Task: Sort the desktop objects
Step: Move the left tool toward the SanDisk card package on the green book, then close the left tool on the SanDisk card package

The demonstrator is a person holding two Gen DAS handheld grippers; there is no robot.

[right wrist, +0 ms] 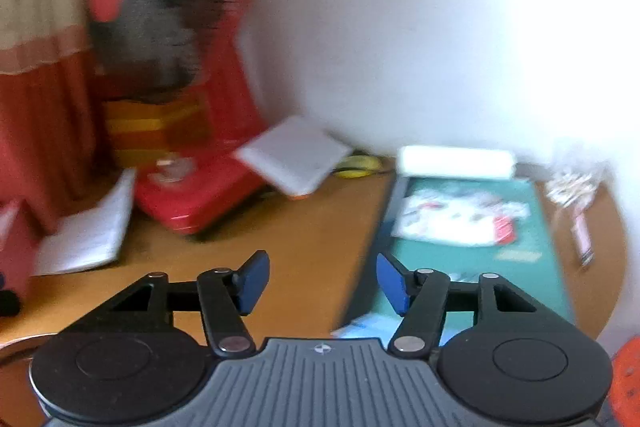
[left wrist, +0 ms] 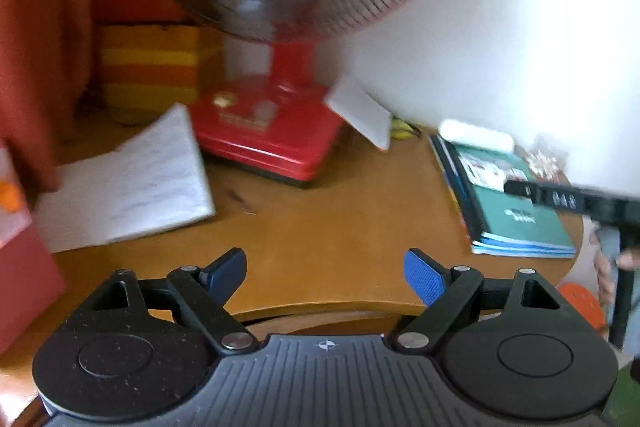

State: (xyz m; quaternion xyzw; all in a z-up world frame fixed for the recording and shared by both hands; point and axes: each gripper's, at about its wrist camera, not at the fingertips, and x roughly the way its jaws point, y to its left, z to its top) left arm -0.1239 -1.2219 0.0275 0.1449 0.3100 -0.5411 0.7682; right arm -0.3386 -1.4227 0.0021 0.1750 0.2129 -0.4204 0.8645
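Note:
A wooden desk holds an open white notebook at the left and a stack of books with a green cover at the right. My left gripper is open and empty above the desk's front edge. My right gripper is open and empty, over the left edge of the green book stack; it shows from the side in the left wrist view. The white notebook lies to its left. Both views are blurred.
A red table fan stands at the back, also in the right wrist view. A white pad leans by it. A white box and a clear bag lie behind the books. A striped box stands at the back left.

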